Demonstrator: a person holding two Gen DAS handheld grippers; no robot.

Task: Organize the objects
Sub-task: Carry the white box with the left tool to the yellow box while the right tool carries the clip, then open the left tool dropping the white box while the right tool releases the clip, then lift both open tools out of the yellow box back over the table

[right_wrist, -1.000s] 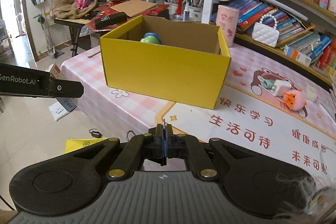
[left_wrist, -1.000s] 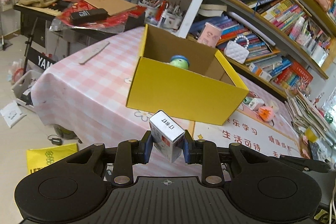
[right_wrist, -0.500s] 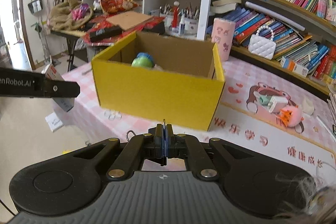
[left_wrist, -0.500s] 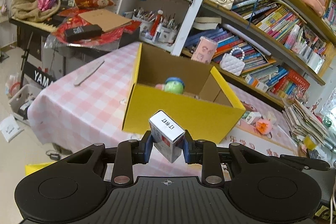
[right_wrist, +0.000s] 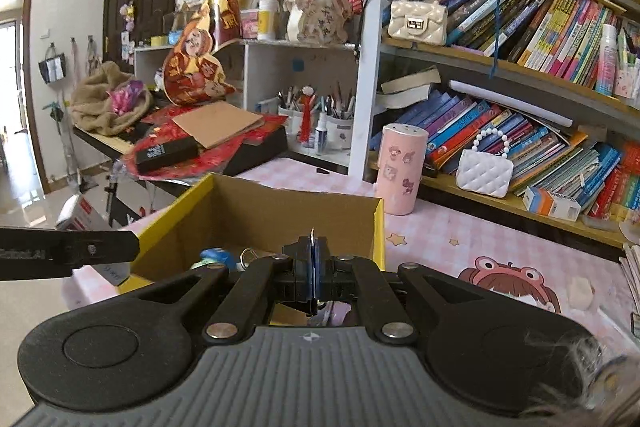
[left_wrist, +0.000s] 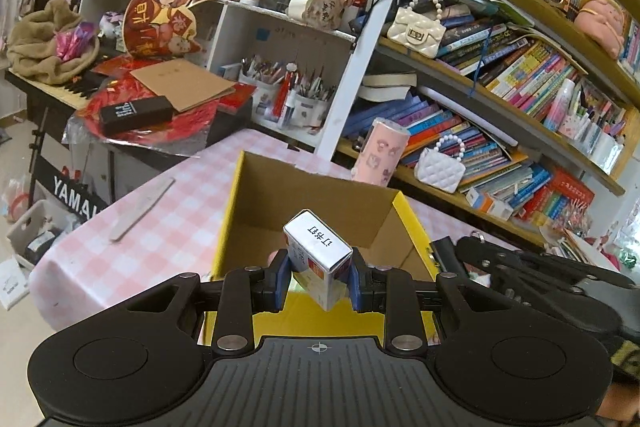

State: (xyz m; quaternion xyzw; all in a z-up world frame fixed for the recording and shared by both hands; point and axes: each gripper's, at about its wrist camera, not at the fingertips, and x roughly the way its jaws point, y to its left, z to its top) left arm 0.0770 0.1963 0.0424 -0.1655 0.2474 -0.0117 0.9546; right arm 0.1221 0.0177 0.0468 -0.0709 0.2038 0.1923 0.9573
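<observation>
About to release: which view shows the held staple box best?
Left wrist: the staple box sits centred, clamped in the left gripper above the yellow box. Right wrist shows only a corner behind the left gripper's body.

Illumination is even, diffuse daylight; the brightest source is the doorway (right_wrist: 12, 99) at the left of the right wrist view, which is overexposed. Both views show strong fisheye curvature, bending the bookshelves (left_wrist: 520, 39) toward the frame edges, with dark vignetted corners. Focus is sharp centrally and soft at the periphery; shadows are faint.
</observation>
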